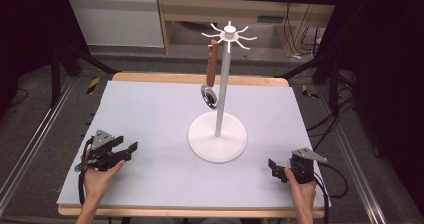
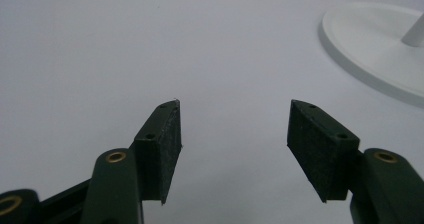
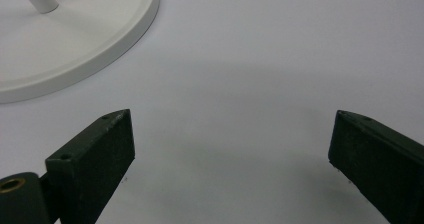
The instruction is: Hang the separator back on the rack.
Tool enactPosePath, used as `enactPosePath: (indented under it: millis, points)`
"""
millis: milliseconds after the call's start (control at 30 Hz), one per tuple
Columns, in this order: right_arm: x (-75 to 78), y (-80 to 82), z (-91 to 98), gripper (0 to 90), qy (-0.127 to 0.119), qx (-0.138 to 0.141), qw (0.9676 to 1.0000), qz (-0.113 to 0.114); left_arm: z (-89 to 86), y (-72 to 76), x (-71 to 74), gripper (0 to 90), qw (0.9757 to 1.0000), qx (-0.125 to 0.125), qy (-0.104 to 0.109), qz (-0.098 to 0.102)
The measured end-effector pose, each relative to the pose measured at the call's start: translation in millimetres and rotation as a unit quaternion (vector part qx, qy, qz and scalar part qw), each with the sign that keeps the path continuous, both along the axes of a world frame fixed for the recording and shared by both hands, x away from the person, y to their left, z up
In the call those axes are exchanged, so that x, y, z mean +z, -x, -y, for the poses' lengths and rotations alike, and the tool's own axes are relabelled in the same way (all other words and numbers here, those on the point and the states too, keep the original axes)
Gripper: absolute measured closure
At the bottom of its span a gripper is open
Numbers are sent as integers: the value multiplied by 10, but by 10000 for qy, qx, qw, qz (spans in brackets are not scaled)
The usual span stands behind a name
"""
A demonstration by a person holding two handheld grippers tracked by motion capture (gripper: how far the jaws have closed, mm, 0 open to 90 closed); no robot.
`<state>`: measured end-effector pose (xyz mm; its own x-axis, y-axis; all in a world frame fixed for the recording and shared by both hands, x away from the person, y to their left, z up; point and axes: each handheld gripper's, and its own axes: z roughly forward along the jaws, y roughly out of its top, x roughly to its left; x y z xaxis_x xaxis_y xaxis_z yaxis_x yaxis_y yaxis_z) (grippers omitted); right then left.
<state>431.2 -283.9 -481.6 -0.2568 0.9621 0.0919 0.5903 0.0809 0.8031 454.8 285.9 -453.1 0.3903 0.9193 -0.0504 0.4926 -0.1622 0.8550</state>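
Near the table's [image 1: 150,109] front edge, left hand-held gripper [image 1: 131,149] and right hand-held gripper [image 1: 271,167], both empty, jaws spread.

Centre: the white hook stand [image 1: 218,134] rises mid-table, its round base wide.
Hanging: a wooden-handled strainer [image 1: 211,79] dangles left of the pole (blocks that side).
Front mat [image 1: 165,184]: open between both grippers.

Off past my left fingers [image 2: 165,134] the stand's base [image 2: 370,49] gets cropped at the edge — pole [image 2: 415,31] too.
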Motion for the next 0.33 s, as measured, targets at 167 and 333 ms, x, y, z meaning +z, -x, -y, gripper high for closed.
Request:
enactPosePath:
  millis: [167,333]
  points:
    - [9,15,11,51,-1,1,10000,11,-77,-2,-93,372,9998,154,-104,-108]
    - [0,15,20,51,13,0,10000,-11,-115,-8,-100,367,9997,189,-145,-105]
